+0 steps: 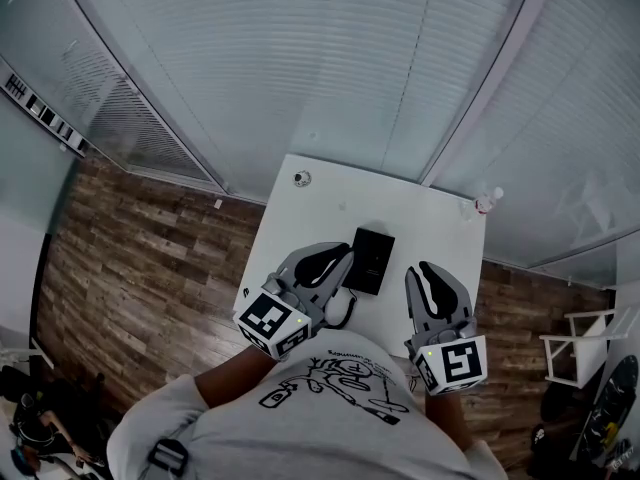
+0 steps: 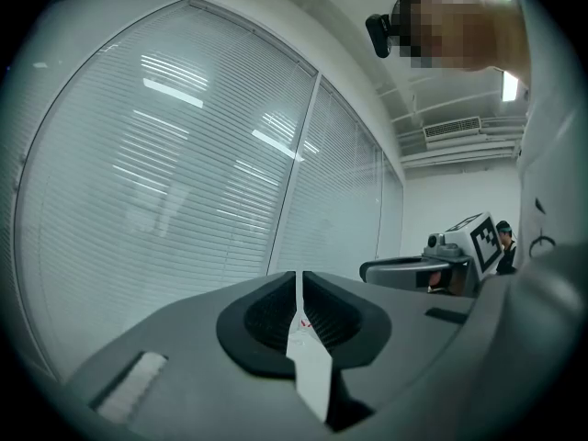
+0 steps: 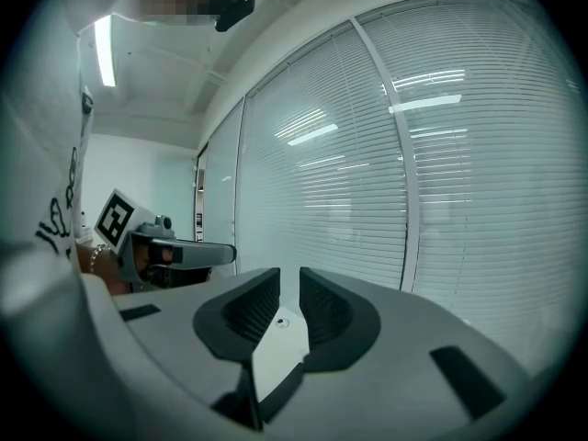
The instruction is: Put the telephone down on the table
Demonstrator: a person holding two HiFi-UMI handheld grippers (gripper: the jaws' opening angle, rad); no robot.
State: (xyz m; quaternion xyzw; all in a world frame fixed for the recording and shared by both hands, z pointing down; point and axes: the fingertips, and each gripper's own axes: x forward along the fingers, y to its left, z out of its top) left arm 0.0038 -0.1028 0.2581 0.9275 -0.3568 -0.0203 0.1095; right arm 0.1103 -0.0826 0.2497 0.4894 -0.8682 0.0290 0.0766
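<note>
The telephone, a flat black slab, lies on the white table in the head view. My left gripper hovers just left of it, its tip at the phone's left edge; whether it touches I cannot tell. Its jaws are shut with nothing between them. My right gripper is a little to the right of the phone and apart from it. Its jaws are shut and hold nothing. Each gripper view shows the other gripper at the side; neither shows the phone.
A small round object sits near the table's far left corner, and a small pale item at the far right corner. Glass walls with blinds stand behind the table. Wood flooring lies on both sides.
</note>
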